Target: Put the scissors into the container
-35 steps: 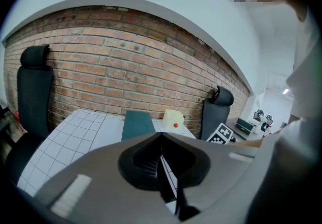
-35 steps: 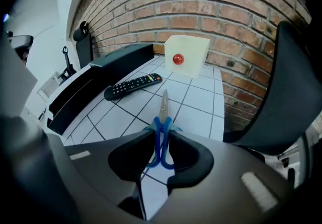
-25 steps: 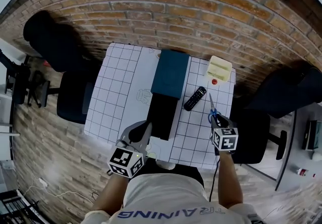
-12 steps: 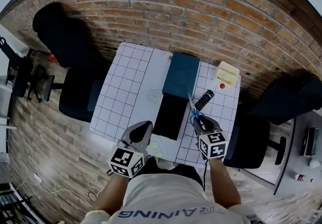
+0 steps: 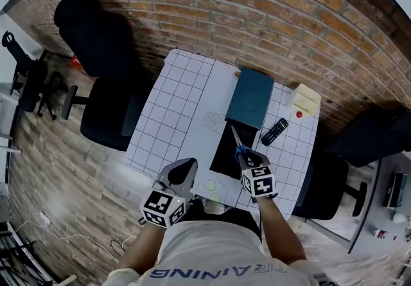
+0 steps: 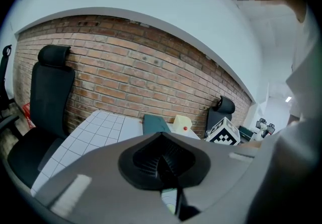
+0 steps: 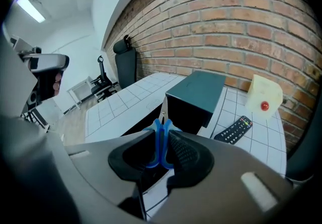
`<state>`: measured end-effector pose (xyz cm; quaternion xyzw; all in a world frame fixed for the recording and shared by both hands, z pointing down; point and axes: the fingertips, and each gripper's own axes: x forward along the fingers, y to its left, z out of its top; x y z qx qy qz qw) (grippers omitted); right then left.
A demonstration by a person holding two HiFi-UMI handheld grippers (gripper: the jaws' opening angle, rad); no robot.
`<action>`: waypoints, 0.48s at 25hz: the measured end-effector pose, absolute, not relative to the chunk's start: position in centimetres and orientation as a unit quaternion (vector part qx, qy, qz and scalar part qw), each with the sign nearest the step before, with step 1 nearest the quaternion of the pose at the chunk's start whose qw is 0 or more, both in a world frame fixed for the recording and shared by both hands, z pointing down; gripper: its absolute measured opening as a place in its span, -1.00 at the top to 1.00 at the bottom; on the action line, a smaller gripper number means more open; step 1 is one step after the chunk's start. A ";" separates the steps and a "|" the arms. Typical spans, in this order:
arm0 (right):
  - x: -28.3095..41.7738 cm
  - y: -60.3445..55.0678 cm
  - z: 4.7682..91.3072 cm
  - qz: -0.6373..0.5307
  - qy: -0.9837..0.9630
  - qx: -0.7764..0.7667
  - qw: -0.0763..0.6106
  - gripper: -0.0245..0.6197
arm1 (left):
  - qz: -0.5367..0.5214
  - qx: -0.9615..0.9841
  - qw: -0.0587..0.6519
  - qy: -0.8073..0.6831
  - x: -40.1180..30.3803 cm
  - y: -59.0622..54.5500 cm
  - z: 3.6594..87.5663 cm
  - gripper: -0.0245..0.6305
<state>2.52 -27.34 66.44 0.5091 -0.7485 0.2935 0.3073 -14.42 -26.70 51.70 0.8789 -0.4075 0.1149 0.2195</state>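
Blue-handled scissors point(image 7: 161, 135) are clamped by their handles in my right gripper point(image 7: 162, 143), blades pointing forward. In the head view the scissors point(image 5: 237, 141) hang over the near right part of the black open container point(image 5: 223, 150), with the right gripper point(image 5: 248, 158) just behind them. A dark teal box part point(image 5: 252, 98) adjoins the container's far end; in the right gripper view the teal box part point(image 7: 197, 89) stands right ahead of the blade tips. My left gripper point(image 5: 182, 173) hovers shut and empty over the table's near edge, left of the container; its pads point(image 6: 162, 161) meet.
A black remote point(image 5: 275, 131) lies right of the container, and a pale yellow object with a red dot point(image 5: 307, 99) sits at the far right corner. The white gridded table point(image 5: 176, 111) stands against a brick wall. Black office chairs point(image 5: 106, 111) flank it on both sides.
My right gripper has carried the scissors leftward, from the table's right edge beside the remote to above the black container. The left gripper has stayed near the front edge.
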 end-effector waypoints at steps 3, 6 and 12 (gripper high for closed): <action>2.1 -27.5 68.1 0.297 -0.735 0.507 0.339 0.60 | 0.112 0.880 0.221 -0.404 -15.1 -27.1 51.8 0.92; 2.1 -27.7 69.4 0.301 -0.719 0.509 0.365 0.60 | 0.109 0.882 0.223 -0.402 -15.9 -27.3 51.9 0.92; 1.4 -28.1 70.5 0.291 -0.713 0.503 0.393 0.60 | 0.110 0.878 0.227 -0.408 -17.6 -28.0 52.4 0.92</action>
